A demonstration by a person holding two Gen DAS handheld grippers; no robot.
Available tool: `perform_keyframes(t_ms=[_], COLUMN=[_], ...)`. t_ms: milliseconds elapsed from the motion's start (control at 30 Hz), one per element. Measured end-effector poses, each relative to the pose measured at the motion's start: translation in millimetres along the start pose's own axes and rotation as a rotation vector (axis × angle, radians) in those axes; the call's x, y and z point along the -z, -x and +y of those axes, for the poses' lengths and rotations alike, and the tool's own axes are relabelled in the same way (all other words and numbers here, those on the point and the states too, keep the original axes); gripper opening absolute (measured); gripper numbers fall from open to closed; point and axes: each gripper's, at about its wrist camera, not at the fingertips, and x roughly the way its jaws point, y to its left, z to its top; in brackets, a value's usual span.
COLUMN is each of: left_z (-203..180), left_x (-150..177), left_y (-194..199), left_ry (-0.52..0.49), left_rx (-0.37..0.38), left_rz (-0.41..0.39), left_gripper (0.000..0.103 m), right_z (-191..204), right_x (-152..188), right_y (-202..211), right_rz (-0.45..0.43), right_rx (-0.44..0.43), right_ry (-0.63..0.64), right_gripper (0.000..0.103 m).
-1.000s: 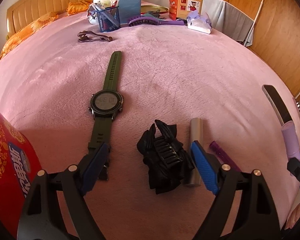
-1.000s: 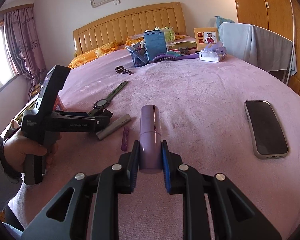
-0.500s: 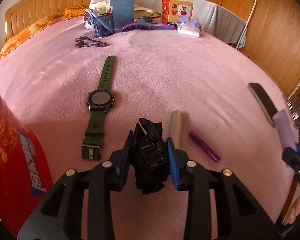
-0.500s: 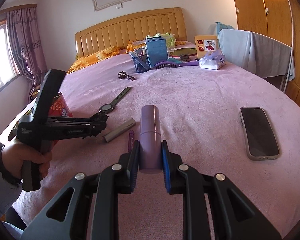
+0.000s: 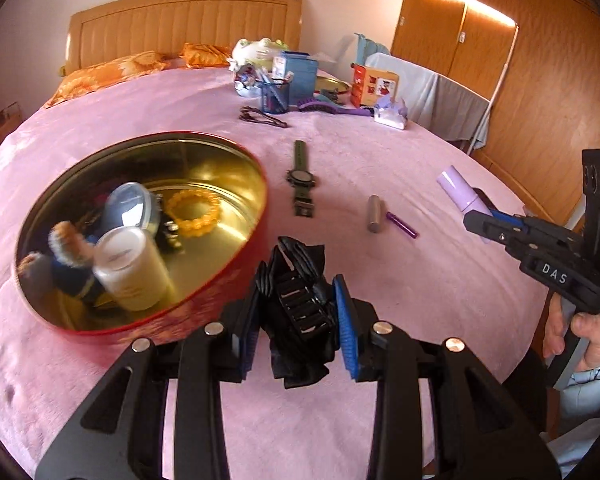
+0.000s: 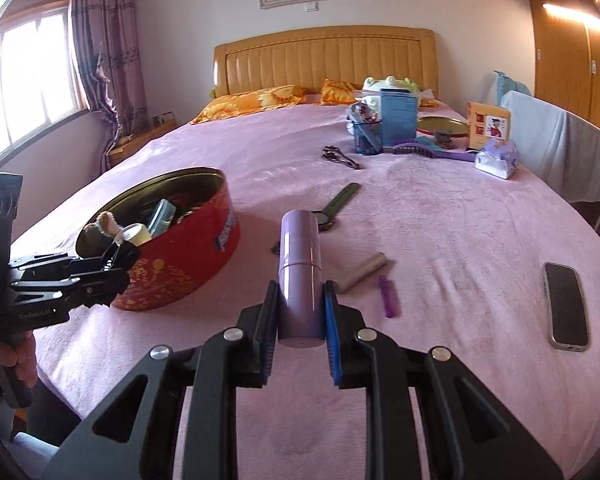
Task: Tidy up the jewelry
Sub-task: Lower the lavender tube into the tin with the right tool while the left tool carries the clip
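- Black hair claw clip (image 5: 300, 304) clamped between left gripper (image 5: 298, 320) pads, bottom centre, raised just right of round red tin (image 5: 204, 304).
- Right gripper (image 6: 300, 312) closed on lilac cylinder (image 6: 300, 268), centre frame.
- Green watch (image 5: 302, 178) on pink bedspread (image 5: 420, 288), mid-frame beyond.

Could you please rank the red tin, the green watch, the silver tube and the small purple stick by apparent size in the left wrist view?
1. red tin
2. green watch
3. silver tube and small purple stick: too alike in length to rank, though the tube is thicker.
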Motion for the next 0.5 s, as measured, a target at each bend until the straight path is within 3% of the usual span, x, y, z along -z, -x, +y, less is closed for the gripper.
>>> perform_keyframes(t_ms=[200,500], left_z=[44.0,108.9], left_x=[13.1,-1.2], left_y=[51.5,71.0], left_ry=[0.041,0.121], left_rx=[-0.046,-0.069], left_rz=[-0.108,-0.214], left_gripper=[0.035,0.035], right_z=[72.4,155.9], right_x=[-23.1,-88.5], right_y=[-15.9,-83.4], right_rz=[0.037,0.133], right_rx=[-0.109,-0.174], right_ry=[0.114,0.214], right_gripper=[0.023,0.023])
